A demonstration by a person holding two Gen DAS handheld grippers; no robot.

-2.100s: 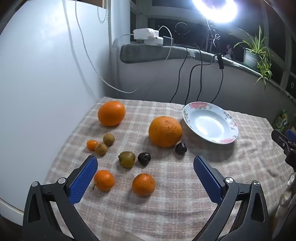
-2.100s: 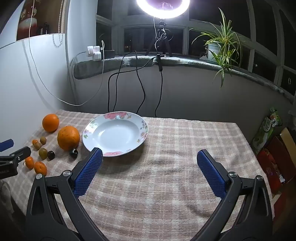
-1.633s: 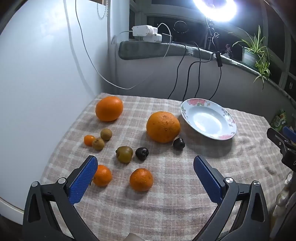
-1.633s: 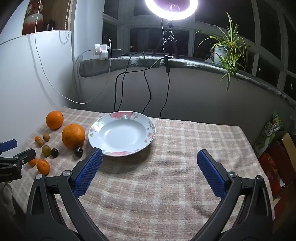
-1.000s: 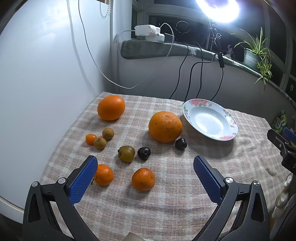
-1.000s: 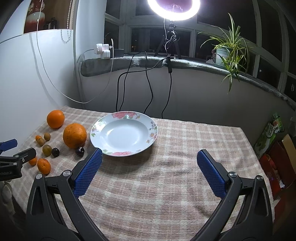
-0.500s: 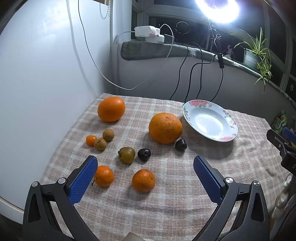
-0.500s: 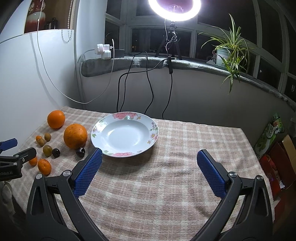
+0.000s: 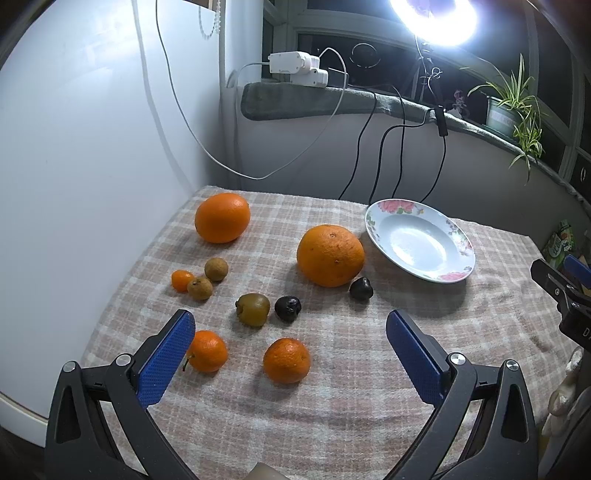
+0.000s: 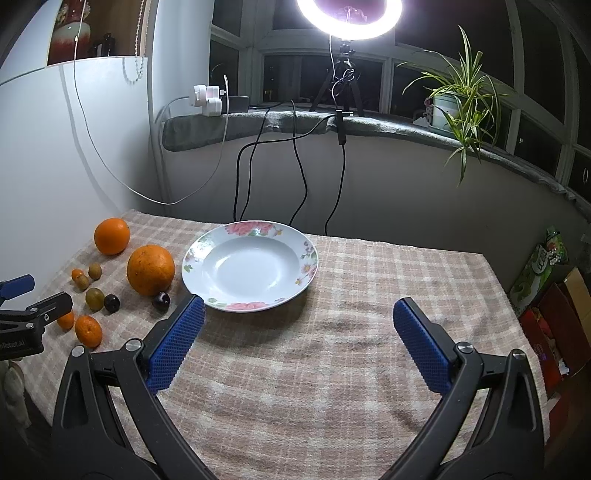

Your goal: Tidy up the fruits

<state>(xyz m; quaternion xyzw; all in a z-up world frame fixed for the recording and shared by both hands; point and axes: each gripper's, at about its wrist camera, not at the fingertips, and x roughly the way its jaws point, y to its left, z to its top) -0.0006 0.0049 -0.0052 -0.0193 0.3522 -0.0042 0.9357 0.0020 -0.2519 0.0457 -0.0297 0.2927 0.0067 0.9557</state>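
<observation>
Several fruits lie on a checked cloth [image 9: 351, 369]: a big orange [image 9: 330, 255] beside a flowered white plate [image 9: 419, 240], a second orange [image 9: 222, 217] further back, two mandarins [image 9: 286, 360] [image 9: 207, 350] close to me, a green-brown fruit [image 9: 253, 309], two dark fruits [image 9: 287, 308] [image 9: 361, 288], two small brown ones and a tiny orange one [image 9: 181, 280]. My left gripper [image 9: 290, 334] hangs open over the near mandarins, holding nothing. My right gripper [image 10: 298, 326] is open and empty in front of the plate [image 10: 250, 270], which holds nothing.
A white wall panel [image 9: 92, 147] closes the left side. Cables [image 10: 295, 177] hang from a grey sill behind the table, with a ring light [image 10: 349, 18] and a potted plant [image 10: 454, 107]. Snack bags and boxes [image 10: 546, 280] sit beyond the right table edge.
Both views have only drifted slightly; the right gripper has edged a little closer to the plate. The fruits and plate have not moved, and both grippers stay open.
</observation>
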